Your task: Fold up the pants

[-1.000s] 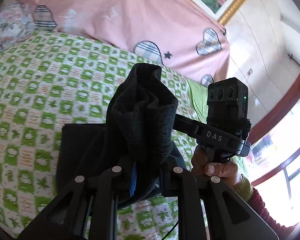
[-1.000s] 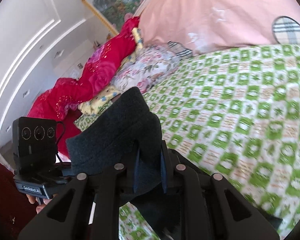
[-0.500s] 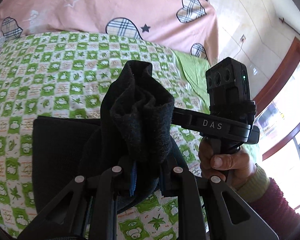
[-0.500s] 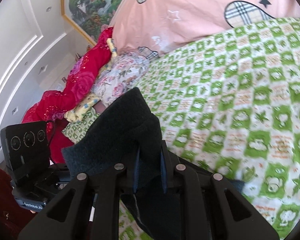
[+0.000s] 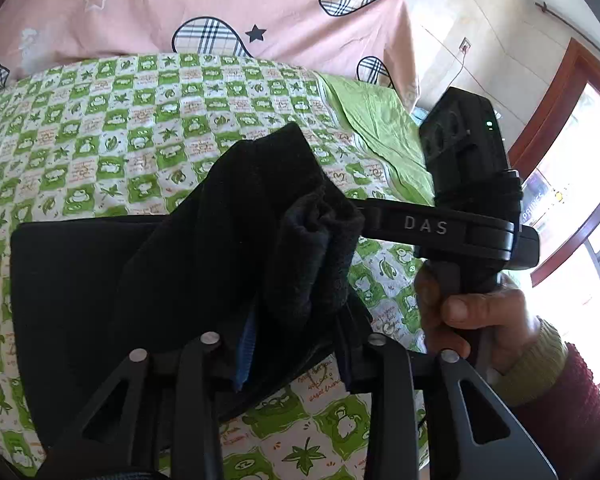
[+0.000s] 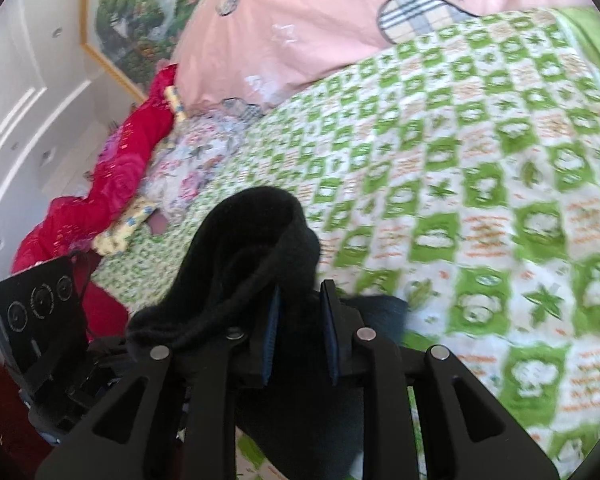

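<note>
Left wrist view: left gripper (image 5: 296, 344) clenched on a bunched end of the dark, fleecy black pants (image 5: 236, 248), cloth rising in a thick roll between the jaws. Flat, already doubled part of the pants spread to the left on the green-and-white checked bedspread (image 5: 100, 120), long axis running left to right across the bed. Just to the right, the other black handheld gripper, marked DAS, gripped by the right hand (image 5: 472, 316) in a dark red sleeve with an olive cuff; its arm reaching in to the same roll of cloth. Pink duvet with plaid hearts (image 5: 220, 4) piled behind.

Right wrist view: right gripper (image 6: 300, 340) with blue-padded jaws standing slightly apart, though a fold of the pants (image 6: 244, 264) sits between them; grasped, by the look of it, but not tightly. Cloth humped forward and left. Bright red blanket (image 6: 112, 184) and floral pillow (image 6: 188, 168) at far left; view blurred.

Judgement: held end nearer both grippers, laid part beyond and left, so the coming move carries that end over along the long axis.

Compared with a second ago: bed closer and fuller in frame, held roll lower and leaning over, more of the flat panel showing.
</note>
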### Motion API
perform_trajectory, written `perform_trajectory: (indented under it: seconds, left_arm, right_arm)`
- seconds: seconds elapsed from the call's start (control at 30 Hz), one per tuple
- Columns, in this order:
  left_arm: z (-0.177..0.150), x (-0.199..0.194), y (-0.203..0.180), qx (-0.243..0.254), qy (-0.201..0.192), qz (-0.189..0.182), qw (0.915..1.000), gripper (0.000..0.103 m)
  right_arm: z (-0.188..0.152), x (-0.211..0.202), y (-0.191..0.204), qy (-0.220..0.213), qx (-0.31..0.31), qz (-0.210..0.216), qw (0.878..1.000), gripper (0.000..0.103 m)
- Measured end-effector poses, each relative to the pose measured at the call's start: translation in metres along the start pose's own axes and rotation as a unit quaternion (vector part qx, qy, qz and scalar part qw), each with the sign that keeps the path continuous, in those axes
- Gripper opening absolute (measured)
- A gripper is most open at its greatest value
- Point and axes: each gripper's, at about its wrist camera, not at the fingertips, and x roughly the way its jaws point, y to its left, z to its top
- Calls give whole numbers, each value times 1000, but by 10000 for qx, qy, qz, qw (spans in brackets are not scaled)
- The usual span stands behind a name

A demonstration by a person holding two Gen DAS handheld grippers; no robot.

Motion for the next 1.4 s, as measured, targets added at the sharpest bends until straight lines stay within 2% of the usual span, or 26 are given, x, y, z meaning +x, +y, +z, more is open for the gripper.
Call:
perform_trajectory:
  seconds: [0.1, 0.17, 0.2, 0.27, 0.3, 0.53, 0.83, 1.0, 1.23, 1.4]
  left_arm:
    - [-2, 1, -2, 18, 24, -169, 9999, 55]
    - [-3, -2, -3, -29, 53, -371, 9993, 63]
    - [-4, -5, -3, -42, 57, -401, 9992, 64]
    - [-6, -10, -4, -52, 44, -437, 9990, 66]
    - [-6, -13, -4, -67, 42, -438, 9990, 67]
    - [-14, -42, 13, -377, -55, -402, 9985, 70]
    - [-19, -81, 49, -827, -342, -37, 9960, 72]
    - [-19, -94, 70, -1039, -458, 183, 9934, 77]
    - [-21, -90, 107, -1457, -362, 464, 9876, 77]
    - [-22, -83, 126, -1632, -273, 487, 9850, 78]
  right_arm:
    - [-5, -12, -3, -93, 124, -323, 9994, 24]
    - [-8, -20, -2, -169, 204, -584, 9979, 29]
    - [-10, -26, -1, -221, 251, -722, 9968, 33]
    - [-14, -35, 2, -346, 321, -850, 9953, 53]
    - [-16, -40, 2, -422, 366, -898, 9944, 58]
    - [-27, -72, 15, -979, 682, -970, 9881, 71]
    - [-29, -73, 55, -1124, 558, -1089, 9861, 76]
    - [-29, -67, 72, -1115, 441, -1557, 9805, 80]
    - [-42, -47, 78, -1056, 559, -1926, 9740, 80]
    - [-49, -31, 72, -867, 642, -2083, 9721, 80]
